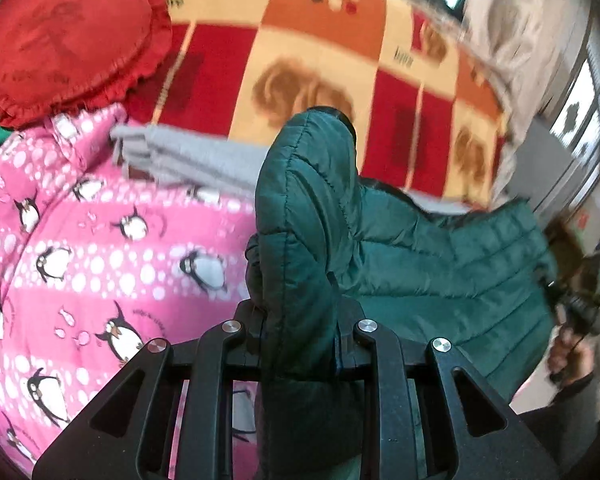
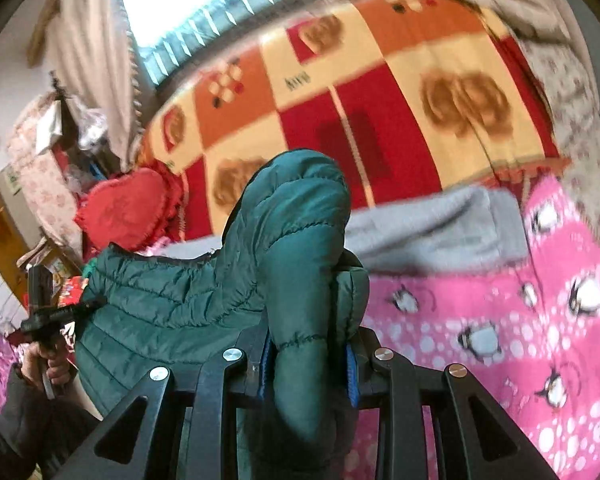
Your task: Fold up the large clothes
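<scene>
Green jacket (image 1: 440,264) hangs above pink penguin blanket (image 1: 100,256), grey cloth (image 2: 432,224).

Forward passage is blocked in both wrist views by the green jacket (image 1: 308,216) (image 2: 296,240). Behind it lies a grey folded cloth (image 1: 188,156) (image 2: 432,228); beyond, open checked blanket (image 1: 320,40) (image 2: 380,92) is seen.

The green jacket (image 1: 420,264) is puffy, shiny, stitched cloth. The pink penguin blanket (image 1: 100,264) looks soft and fuzzy. The tongs (image 2: 310,364) are matt black plastic.
</scene>
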### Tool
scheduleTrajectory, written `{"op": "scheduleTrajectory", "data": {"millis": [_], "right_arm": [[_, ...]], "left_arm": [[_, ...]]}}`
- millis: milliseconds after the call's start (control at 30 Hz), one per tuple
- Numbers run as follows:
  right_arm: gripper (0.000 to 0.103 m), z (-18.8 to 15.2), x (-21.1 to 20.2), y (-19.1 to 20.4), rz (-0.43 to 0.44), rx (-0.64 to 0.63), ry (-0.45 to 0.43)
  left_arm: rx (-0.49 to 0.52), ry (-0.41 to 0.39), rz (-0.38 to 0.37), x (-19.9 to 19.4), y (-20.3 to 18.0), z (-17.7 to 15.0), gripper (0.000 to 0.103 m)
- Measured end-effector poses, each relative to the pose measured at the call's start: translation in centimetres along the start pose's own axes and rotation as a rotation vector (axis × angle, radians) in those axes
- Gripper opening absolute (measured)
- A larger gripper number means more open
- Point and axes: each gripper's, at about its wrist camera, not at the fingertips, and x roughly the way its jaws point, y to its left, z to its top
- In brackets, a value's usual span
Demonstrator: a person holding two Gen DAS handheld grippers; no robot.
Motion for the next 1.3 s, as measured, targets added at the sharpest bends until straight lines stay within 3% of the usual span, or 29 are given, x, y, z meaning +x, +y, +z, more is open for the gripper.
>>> {"op": "scheduleTrajectory", "data": {"millis": [100,167,300,333,400,500,567,633,700,800,900,1067,1167,1233,1300], "right_arm": [[0.027,-0.4,2.3,-1.6,-0.050,0.053,0.080],[0.029,-0.7,3.6,-3.0,-0.068,0.124,0.123],[0.053,-1.2,4.7,-5.2,-0.084,0.243,0.191],[0.054,-1.3,4.6,-5.6,-0.080,0.272,0.197],[0.055,-1.4,4.1,-6.5,-0.060,0.340,0.187],[0.055,-0.7,1.7,-7.0,-0.086,0.387,0.081],[0.056,0.0,0.1,-6.4,-0.151,0.354,0.006],[0.062,0.9,-0.7,-4.6,-0.188,0.264,-0.040],[0.067,1.7,-0.2,-2.0,-0.158,0.156,-0.046],[0.067,2.2,1.7,1.2,-0.139,0.042,-0.008],[0.067,2.2,4.4,2.3,-0.130,0.015,0.070],[0.068,0.9,9.4,1.0,-0.205,0.030,0.258],[0.076,0.4,10.5,0.7,-0.210,0.006,0.279],[0.089,0.0,10.9,1.2,-0.211,-0.026,0.289],[0.095,-0.4,11.4,1.8,-0.225,-0.069,0.302]], "left_arm": [[0.010,0.054,0.083,3.3,0.1,-0.3,0.024],[-0.035,0.089,0.090,4.7,0.6,-0.2,0.028],[-0.125,0.123,0.118,5.6,2.0,-0.6,0.052],[-0.143,0.128,0.119,5.6,2.4,-0.7,0.057],[-0.179,0.139,0.098,5.6,3.1,-0.7,0.058],[-0.221,0.122,0.084,4.9,3.7,-0.2,0.058],[-0.246,0.087,0.084,3.9,3.8,0.1,0.058],[-0.246,0.031,0.132,3.0,3.6,0.9,0.057],[-0.193,-0.090,0.212,1.3,2.3,1.7,0.058],[-0.103,-0.179,0.174,0.3,-0.4,2.7,0.058],[-0.044,-0.115,0.158,2.4,-2.6,3.4,0.058],[-0.067,0.073,0.297,8.1,-1.5,2.7,0.058],[-0.059,0.083,0.315,9.1,-1.3,2.0,0.059],[-0.049,0.073,0.319,9.3,-1.4,1.6,0.061],[-0.045,0.066,0.315,9.5,-1.4,1.2,0.063]]}}
